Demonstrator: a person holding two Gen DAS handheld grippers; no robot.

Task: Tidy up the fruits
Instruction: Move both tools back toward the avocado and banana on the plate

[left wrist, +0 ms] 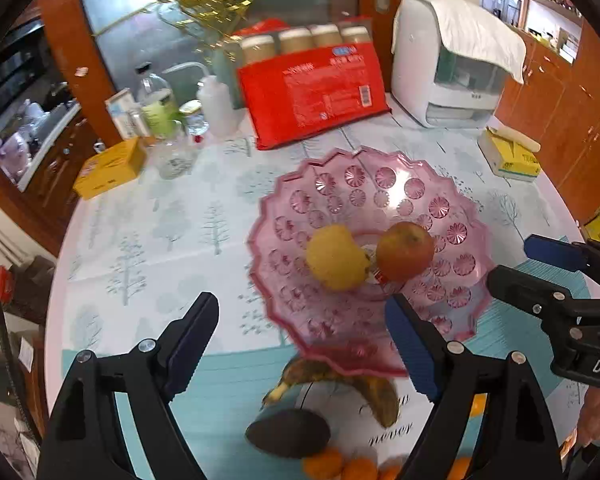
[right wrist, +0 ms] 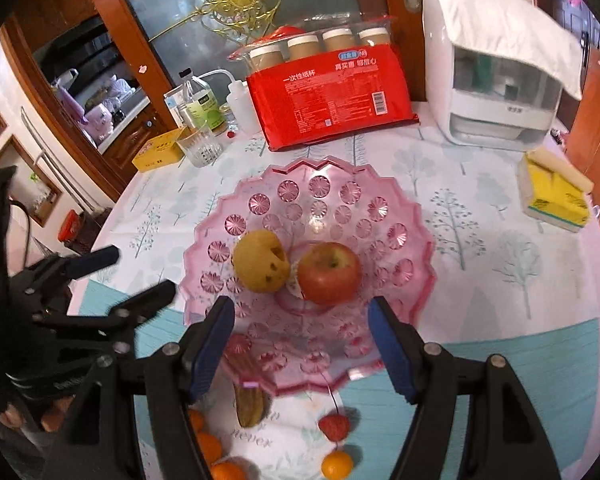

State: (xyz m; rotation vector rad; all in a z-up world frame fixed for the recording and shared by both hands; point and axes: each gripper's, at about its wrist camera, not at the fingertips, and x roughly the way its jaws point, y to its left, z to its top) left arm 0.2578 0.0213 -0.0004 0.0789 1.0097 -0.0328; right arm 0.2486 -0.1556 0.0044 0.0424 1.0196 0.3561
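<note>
Surface: a round table (right wrist: 480, 312) under a white cloth printed with pale trees, teal along its near edge; wooden cabinets and a glass door stand behind it.
My left gripper (left wrist: 300, 344): jaws wide, nothing between them, above the near edge.
My right gripper (right wrist: 300, 344): jaws wide as well, nothing held, over the bowl's near rim.
Near edge: small orange mandarins (right wrist: 336, 465), a dark brown avocado (left wrist: 288, 432), a browned banana (left wrist: 374, 392) partly under the bowl's rim, and a small red fruit on a long stem (right wrist: 334, 427).
Middle: a pink translucent scalloped fruit bowl (right wrist: 320, 192) holding a yellow pear (right wrist: 260, 262) and a red apple (right wrist: 329, 272), close together.
Far edge: a red pack of paper cups (right wrist: 332, 100), a white appliance draped with a towel (right wrist: 496, 76), a clear drinking glass (right wrist: 200, 146).
Right edge: a yellow tissue pack (right wrist: 552, 192).
</note>
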